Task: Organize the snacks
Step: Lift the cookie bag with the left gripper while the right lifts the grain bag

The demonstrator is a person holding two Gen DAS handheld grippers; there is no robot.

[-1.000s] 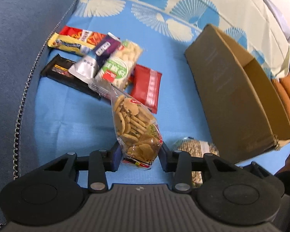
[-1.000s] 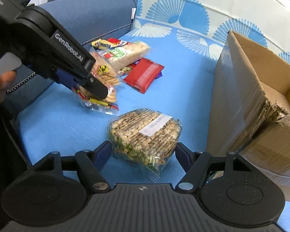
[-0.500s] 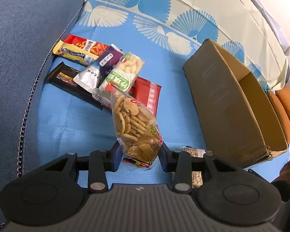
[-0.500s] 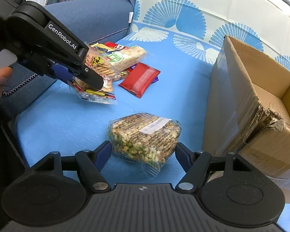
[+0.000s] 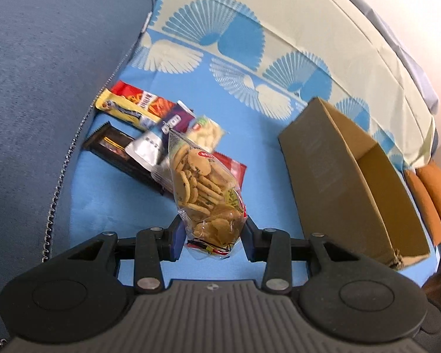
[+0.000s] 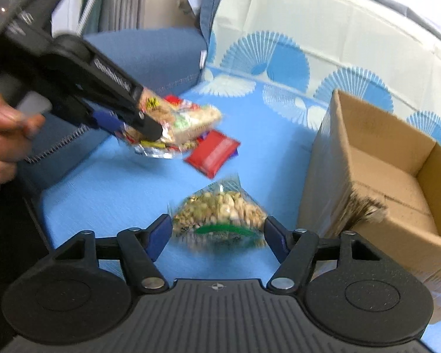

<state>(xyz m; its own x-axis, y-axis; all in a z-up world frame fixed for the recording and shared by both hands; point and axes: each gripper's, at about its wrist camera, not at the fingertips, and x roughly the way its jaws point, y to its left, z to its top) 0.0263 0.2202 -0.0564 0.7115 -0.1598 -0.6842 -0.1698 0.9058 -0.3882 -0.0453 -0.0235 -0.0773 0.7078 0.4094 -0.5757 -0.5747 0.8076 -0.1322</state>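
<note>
Now the cookie bag [image 5: 207,188] is held clamped in the left gripper [image 5: 211,234], lifted off the sheet [image 5: 249,135] — light, crinkly, contents breakable. The nut bag [image 6: 220,214] is being closed on by the right gripper [image 6: 217,235] — soft, best pinched low.

Blue sofa [image 5: 43,88] draped in a fan-patterned sheet [image 5: 249,58]

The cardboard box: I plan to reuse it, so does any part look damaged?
Yes. The cardboard box has a torn, frayed near corner in the right wrist view; its other walls look intact.
</note>
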